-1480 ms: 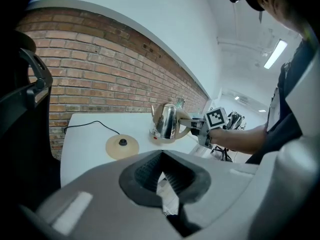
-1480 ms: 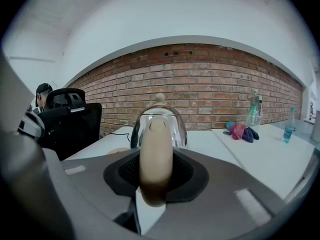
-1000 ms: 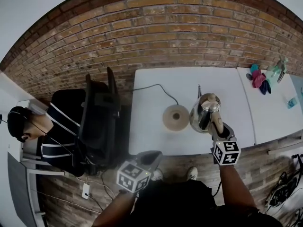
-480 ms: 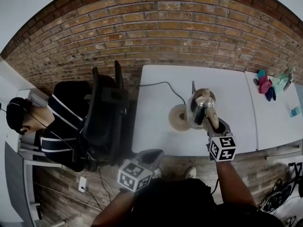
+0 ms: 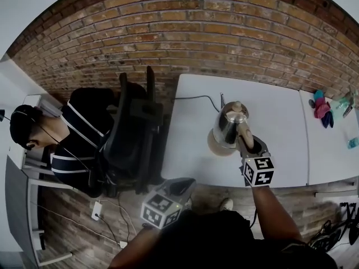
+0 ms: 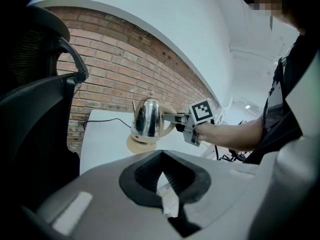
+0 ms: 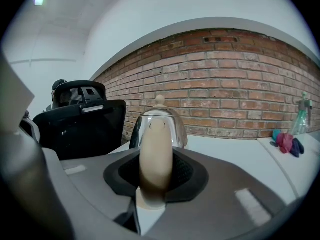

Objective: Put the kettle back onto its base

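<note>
A shiny steel kettle [image 5: 227, 125] with a beige handle [image 7: 156, 154] hangs in my right gripper [image 5: 247, 143], which is shut on that handle. The kettle is directly over the round beige base [image 5: 212, 145] on the white table [image 5: 280, 111]. In the left gripper view the kettle [image 6: 146, 118] sits low on the base [image 6: 135, 145], slightly off centre; I cannot tell if it rests on it. My left gripper [image 5: 178, 185] hovers off the table's near edge, short of the kettle. Its jaws [image 6: 161, 172] meet with nothing between them.
The base's black cable [image 5: 196, 97] runs to the table's back left. A black office chair [image 5: 134, 133] stands against the table's left side, with a seated person [image 5: 56, 150] beyond it. Small cloths and a bottle [image 5: 325, 106] lie on the adjoining table at right. A brick wall stands behind.
My right gripper has carried the kettle leftward from beside the base to right over it. The left gripper has barely shifted.
</note>
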Demonstrator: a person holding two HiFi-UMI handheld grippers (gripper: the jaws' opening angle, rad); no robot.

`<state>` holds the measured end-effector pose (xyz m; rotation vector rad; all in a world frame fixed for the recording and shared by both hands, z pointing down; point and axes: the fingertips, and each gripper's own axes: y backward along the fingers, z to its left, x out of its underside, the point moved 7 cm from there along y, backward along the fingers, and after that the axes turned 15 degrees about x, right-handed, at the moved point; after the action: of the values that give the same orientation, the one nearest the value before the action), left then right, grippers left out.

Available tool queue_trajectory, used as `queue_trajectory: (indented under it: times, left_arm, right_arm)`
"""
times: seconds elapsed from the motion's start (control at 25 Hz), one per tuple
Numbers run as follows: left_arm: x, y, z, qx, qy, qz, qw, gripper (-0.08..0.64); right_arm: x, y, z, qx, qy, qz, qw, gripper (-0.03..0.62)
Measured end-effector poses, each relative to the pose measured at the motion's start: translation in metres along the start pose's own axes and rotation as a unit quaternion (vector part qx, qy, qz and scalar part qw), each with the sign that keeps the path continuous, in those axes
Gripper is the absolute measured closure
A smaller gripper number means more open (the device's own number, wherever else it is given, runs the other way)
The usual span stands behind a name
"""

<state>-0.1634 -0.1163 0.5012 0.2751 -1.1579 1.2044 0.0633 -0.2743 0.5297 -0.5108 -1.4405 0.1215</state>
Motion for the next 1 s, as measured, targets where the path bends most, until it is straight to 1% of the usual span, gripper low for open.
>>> queue_trajectory:
  times: [0.52,0.88,1.0]
  left_arm:
    - [0.0,0.005,0.004,-0.012,0.001,-0.002,0.9999,0.558]
    - [0.0,0.002,0.007,-0.009,-0.001,0.0,1.0,0.558]
    - [-0.001,-0.001,0.006,-0.005,0.0,0.001,1.0,0.558]
  right_arm:
    - [0.006,-0.016,0.011,-0.015,0.01,0.014,1.0,0.476]
    - [0.011,-0.014,0.012,-0.014,0.002,0.021,1.0,0.472]
    - [0.013,-0.012,0.013,-0.013,0.007,0.025,1.0,0.472]
